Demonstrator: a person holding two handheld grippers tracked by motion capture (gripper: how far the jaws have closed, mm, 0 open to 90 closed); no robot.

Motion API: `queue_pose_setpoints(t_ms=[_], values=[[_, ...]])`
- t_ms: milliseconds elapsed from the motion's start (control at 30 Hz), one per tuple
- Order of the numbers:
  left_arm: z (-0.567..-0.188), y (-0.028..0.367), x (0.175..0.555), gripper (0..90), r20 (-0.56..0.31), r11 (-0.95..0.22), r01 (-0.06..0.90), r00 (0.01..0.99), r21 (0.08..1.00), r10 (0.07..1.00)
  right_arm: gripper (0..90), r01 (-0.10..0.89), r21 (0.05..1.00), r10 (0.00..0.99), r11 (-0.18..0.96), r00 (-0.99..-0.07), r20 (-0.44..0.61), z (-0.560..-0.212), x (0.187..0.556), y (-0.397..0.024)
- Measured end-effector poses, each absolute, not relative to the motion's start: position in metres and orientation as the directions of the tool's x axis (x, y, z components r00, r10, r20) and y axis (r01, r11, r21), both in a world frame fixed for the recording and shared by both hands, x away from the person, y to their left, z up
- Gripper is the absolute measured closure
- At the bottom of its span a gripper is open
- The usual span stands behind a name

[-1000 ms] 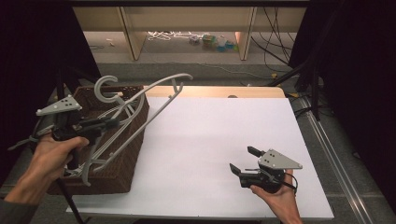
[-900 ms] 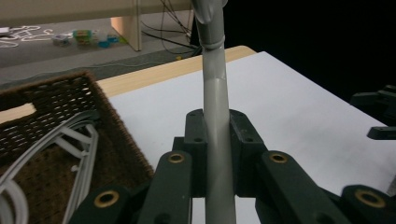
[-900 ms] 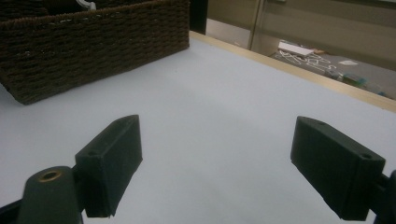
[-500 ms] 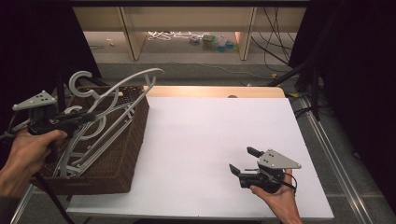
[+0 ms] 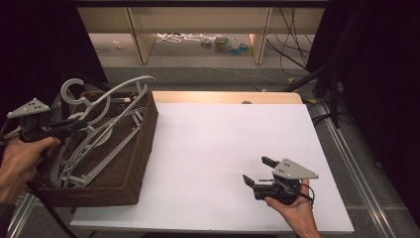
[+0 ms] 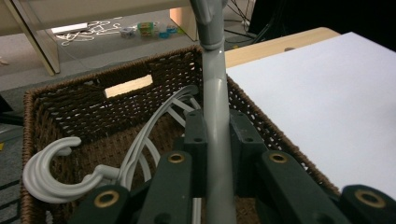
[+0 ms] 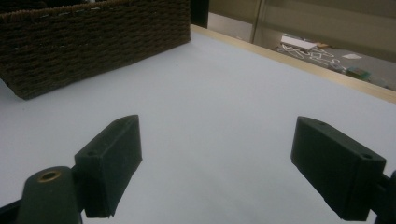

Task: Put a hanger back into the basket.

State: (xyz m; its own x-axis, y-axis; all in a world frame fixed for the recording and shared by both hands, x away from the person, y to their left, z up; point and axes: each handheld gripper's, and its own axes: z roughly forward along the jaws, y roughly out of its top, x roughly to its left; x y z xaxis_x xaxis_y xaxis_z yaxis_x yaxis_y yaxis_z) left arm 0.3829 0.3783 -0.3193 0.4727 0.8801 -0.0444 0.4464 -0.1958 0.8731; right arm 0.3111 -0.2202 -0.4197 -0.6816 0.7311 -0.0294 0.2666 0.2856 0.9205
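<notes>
Two claws mine, one working. White rectangular table top (image 5: 223, 163) carries all. Brown woven wicker basket (image 5: 133, 163) sits at table's left edge, near-left corner, heap of pale grey plastic hangers (image 6: 140, 154) inside. One grey plastic coat hanger (image 5: 106, 101) raised tilted over basket, hook toward far-left corner. Left claw (image 5: 74, 125) pinching that hanger's bar, pads (image 6: 195, 135) tight either side. Right claw (image 5: 258, 171) spread wide, gripping nothing, low near table's near-right corner.

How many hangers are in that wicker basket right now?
3 that I can make out: one gray hanger clamped in the left gripper above the basket, two white hangers lying inside. More may be hidden.
</notes>
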Motion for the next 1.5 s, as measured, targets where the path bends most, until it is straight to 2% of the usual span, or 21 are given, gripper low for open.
queue_pose_setpoints(t_ms=[300, 667, 1100, 1500], values=[[-0.333, 0.385, 0.390, 79.4, -0.012, -0.231, 0.439, 0.484, 0.868, 0.875, 17.2, 0.271, 0.918, 0.735, 0.290, -0.677, -0.032, -0.419, 0.311, -0.222], [-0.352, 0.401, 0.387, 79.4, -0.024, -0.223, 0.458, 0.475, 0.861, 0.880, 17.1, 0.263, 0.922, 0.733, 0.283, -0.679, -0.031, -0.420, 0.312, -0.221], [-0.375, 0.413, 0.389, 79.3, -0.073, -0.213, 0.538, 0.460, 0.816, 0.885, 17.0, 0.274, 0.918, 0.734, 0.287, -0.679, -0.027, -0.422, 0.313, -0.222], [-0.390, 0.402, 0.401, 78.6, -0.077, -0.282, 0.639, 0.474, 0.715, 0.877, 17.0, 0.272, 0.919, 0.735, 0.285, -0.678, -0.027, -0.422, 0.313, -0.222]])
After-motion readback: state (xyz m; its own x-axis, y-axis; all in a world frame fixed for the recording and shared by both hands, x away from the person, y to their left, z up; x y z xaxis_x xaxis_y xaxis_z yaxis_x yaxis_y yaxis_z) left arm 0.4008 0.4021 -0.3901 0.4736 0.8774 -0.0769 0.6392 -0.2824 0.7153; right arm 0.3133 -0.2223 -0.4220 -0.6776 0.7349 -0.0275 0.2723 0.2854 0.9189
